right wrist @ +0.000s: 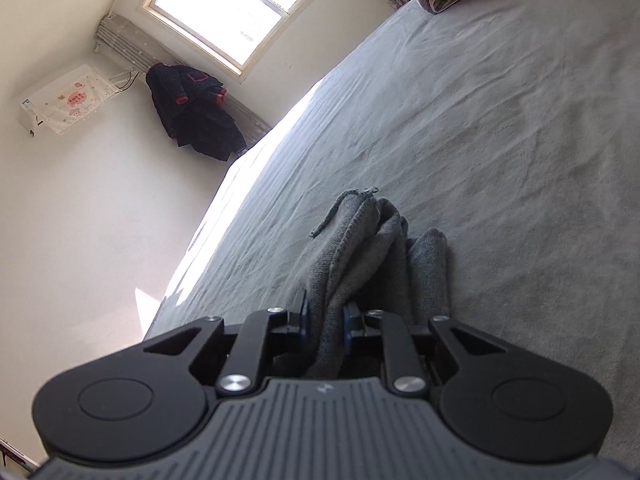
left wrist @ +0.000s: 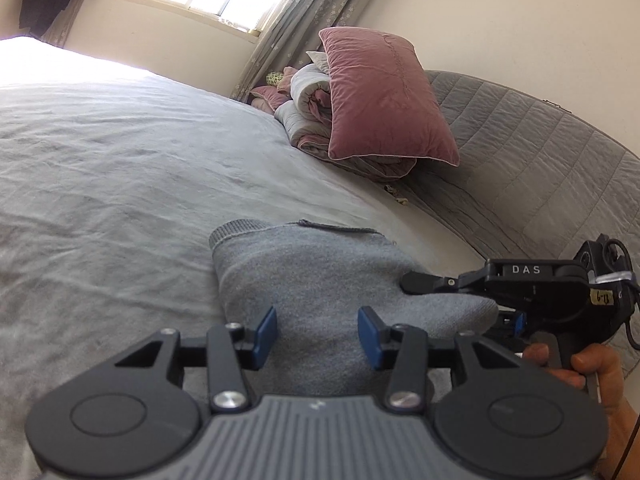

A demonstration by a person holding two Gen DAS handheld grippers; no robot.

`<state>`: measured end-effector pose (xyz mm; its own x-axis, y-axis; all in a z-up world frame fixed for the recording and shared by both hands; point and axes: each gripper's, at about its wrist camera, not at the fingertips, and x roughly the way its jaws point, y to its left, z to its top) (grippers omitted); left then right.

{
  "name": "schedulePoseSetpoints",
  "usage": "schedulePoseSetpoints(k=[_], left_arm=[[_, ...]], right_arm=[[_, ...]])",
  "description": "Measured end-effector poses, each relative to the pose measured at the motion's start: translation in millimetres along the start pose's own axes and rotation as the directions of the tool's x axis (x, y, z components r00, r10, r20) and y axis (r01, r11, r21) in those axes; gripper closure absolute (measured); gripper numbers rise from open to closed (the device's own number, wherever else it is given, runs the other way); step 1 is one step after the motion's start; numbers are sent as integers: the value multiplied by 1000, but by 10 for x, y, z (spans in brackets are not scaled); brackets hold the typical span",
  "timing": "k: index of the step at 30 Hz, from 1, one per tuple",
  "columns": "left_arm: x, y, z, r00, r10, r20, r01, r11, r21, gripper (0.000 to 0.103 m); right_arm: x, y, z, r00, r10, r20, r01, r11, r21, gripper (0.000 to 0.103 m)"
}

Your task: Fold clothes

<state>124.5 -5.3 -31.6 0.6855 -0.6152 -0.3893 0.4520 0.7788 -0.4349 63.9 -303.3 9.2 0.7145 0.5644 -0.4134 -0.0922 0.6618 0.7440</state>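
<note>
On the bed (left wrist: 120, 168), your right gripper (right wrist: 326, 316) pinches the grey garment (left wrist: 320, 276) to lift it, while your left gripper (left wrist: 317, 334) stands open over it.

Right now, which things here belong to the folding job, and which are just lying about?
Job:
grey sweater
left gripper, open over it
right gripper, shut on it
bed

Lying about:
pink pillow
rolled quilt
dark coat
window
</note>
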Motion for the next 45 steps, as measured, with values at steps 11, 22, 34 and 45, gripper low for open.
schedulePoseSetpoints(k=[11, 22, 34, 45], left_arm=[[49, -317, -162, 1000, 27, -2, -26, 977, 209, 58], [68, -531, -318, 999, 48, -11, -41, 935, 352, 55], [-76, -505, -328, 998, 18, -66, 5, 944, 329, 44], [-59, -474, 32, 999, 22, -44, -9, 962, 272, 45]], right_arm=[[-344, 80, -181, 992, -109, 60, 118, 974, -193, 66], [-353, 281, -631, 976, -217, 20, 193, 820, -538, 66], [-509, 187, -605, 971, -237, 15, 215, 850, -482, 65], [-457, 371, -293, 971, -219, 96, 239, 877, -416, 62]])
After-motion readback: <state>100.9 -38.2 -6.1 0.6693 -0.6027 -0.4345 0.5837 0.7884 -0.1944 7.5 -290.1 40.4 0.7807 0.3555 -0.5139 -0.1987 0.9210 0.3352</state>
